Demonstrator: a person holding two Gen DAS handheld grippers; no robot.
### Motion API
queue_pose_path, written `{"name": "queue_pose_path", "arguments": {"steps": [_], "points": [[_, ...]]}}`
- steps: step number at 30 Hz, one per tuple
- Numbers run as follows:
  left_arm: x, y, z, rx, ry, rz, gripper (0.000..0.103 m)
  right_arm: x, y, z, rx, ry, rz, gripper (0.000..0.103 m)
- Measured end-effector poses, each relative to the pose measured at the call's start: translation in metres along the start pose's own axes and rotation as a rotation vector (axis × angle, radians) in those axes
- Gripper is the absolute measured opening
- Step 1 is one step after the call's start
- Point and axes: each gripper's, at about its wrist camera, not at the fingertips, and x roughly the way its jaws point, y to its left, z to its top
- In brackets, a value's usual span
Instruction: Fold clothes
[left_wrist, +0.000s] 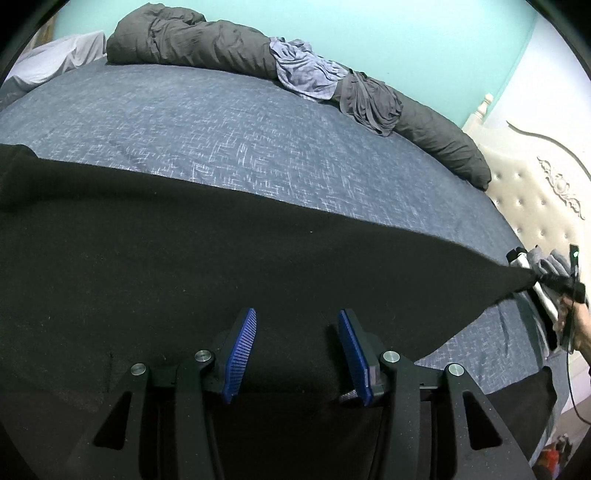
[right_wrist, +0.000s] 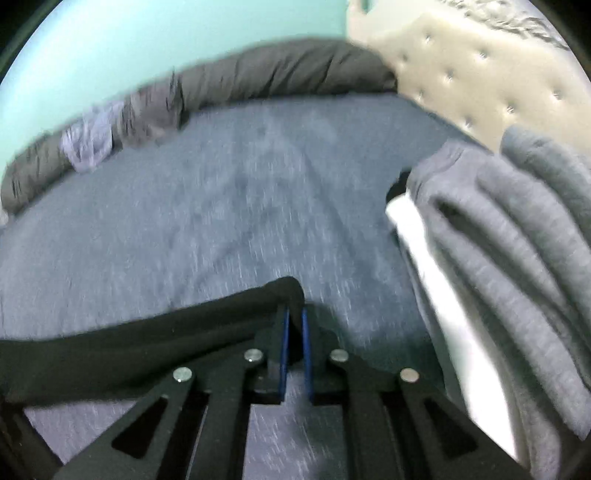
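Note:
A black garment (left_wrist: 184, 258) lies spread across the blue patterned bed (left_wrist: 221, 129) and is pulled taut toward the right. My left gripper (left_wrist: 297, 321) hovers over its near part, blue pads apart, with black cloth lying under and between them but not pinched. My right gripper (right_wrist: 294, 314) is shut on a rolled corner of the black garment (right_wrist: 147, 339), which trails off to the left. In the left wrist view the right gripper (left_wrist: 543, 282) sits at the far right edge, holding that stretched corner, with a person's hand (left_wrist: 580, 325) behind it.
A stack of folded grey and white clothes (right_wrist: 517, 240) lies just right of my right gripper, by the cream tufted headboard (right_wrist: 480, 74). A rolled dark grey duvet (left_wrist: 203, 40) with a lilac garment (left_wrist: 306, 70) lines the far edge of the bed. A white pillow (left_wrist: 55, 59) sits far left.

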Motion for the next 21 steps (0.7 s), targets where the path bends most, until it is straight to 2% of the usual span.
{"name": "queue_pose_path", "arguments": {"steps": [1, 3, 4, 7, 9, 10, 14, 21], "points": [[0.0, 0.0, 0.0, -0.002, 0.001, -0.001, 0.051, 0.007, 0.0, -0.004, -0.006, 0.041, -0.005, 0.007], [0.0, 0.001, 0.001, -0.005, 0.002, -0.003, 0.051, 0.02, -0.005, -0.014, 0.01, 0.109, -0.035, 0.019], [0.0, 0.001, 0.001, -0.005, 0.002, -0.005, 0.051, 0.021, -0.008, -0.017, 0.018, 0.11, -0.058, 0.019], [-0.001, 0.003, 0.001, -0.009, -0.002, -0.006, 0.051, 0.013, -0.021, -0.021, 0.079, 0.068, -0.04, 0.025], [-0.001, 0.003, 0.0, -0.01, -0.001, -0.004, 0.051, 0.009, -0.024, -0.019, 0.108, 0.037, -0.013, 0.048], [0.0, 0.003, 0.0, -0.008, 0.001, -0.003, 0.051, 0.007, -0.024, -0.018, 0.121, 0.023, 0.0, 0.051], [-0.001, 0.002, 0.0, -0.002, 0.001, -0.006, 0.051, 0.019, -0.018, -0.01, 0.148, 0.037, 0.062, 0.054], [-0.005, 0.008, 0.004, -0.028, 0.006, -0.025, 0.051, 0.043, 0.003, 0.0, 0.122, 0.049, 0.095, 0.054]]}}
